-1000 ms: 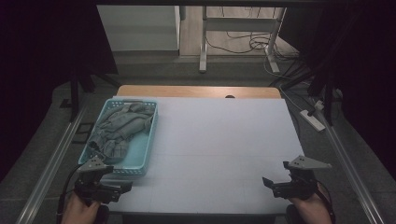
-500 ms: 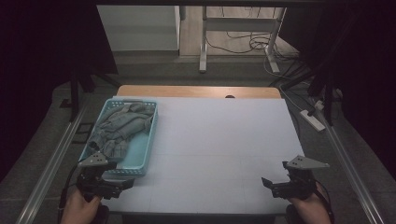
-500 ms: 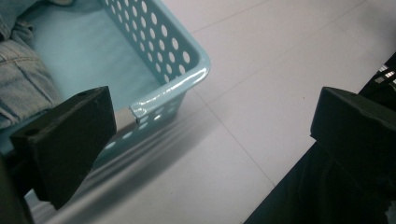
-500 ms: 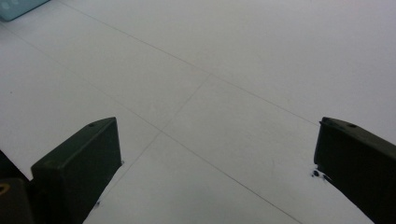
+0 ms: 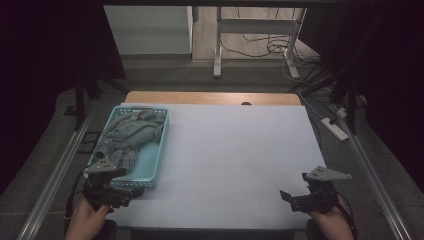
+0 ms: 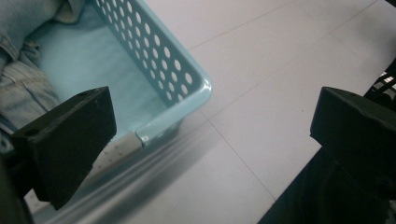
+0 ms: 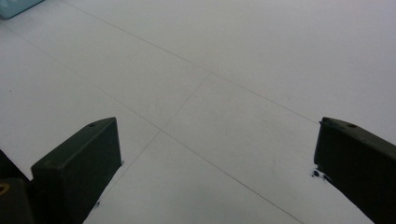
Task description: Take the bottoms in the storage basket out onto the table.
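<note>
Basket corner just beyond left gripper, jaws wide apart, empty.

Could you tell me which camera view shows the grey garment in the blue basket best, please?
The high view: the whole crumpled grey garment lies in the blue basket. The left gripper view catches its edge beside the basket's corner; the right gripper view shows a sliver of basket.

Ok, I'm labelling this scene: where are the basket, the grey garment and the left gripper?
basket [image 5: 153, 167]: high view, bare floor near right wall.
grey garment [image 5: 129, 134]: high view, middle folds.
left gripper [image 5: 131, 196]: high view, between fingertips.
</note>
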Tool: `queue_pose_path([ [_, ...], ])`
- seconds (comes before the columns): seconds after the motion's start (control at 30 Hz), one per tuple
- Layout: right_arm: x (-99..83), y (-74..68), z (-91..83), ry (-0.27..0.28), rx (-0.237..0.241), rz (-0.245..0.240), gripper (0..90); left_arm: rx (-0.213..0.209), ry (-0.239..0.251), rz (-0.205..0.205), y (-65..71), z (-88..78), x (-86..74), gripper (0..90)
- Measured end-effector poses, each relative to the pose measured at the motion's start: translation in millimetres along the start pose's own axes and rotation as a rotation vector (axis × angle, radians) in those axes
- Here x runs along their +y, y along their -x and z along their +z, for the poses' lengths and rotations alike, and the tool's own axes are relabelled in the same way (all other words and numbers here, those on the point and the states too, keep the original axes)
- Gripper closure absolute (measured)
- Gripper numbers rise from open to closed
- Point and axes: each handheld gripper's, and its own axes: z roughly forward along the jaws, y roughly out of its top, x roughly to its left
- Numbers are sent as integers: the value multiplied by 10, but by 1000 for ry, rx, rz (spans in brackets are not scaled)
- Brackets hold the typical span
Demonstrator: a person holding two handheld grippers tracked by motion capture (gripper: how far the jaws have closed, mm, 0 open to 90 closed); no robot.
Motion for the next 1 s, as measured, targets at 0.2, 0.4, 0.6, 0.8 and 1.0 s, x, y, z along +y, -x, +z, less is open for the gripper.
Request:
queue_pose_path([
  [0.2, 1, -4, 6, -4, -1, -2, 9, -2, 5, -4, -14, 12, 61, 0],
  [0.4, 2, -4, 9, -9, -3, -4, 9, -4, 11, 1, -31, 46, 134, 0],
  [0.6, 3, -1, 11, -11, -3, 0, 9, -4, -12, 0, -90, 100, 234, 0],
  [0.8, 4, -1, 13, -13, -2, 1, 9, -1, -29, 0, -131, 164, 316, 0],
  [1.0, 3, 3, 17, -13, 1, 4, 9, -3, -28, -27, -226, 233, 390, 0],
])
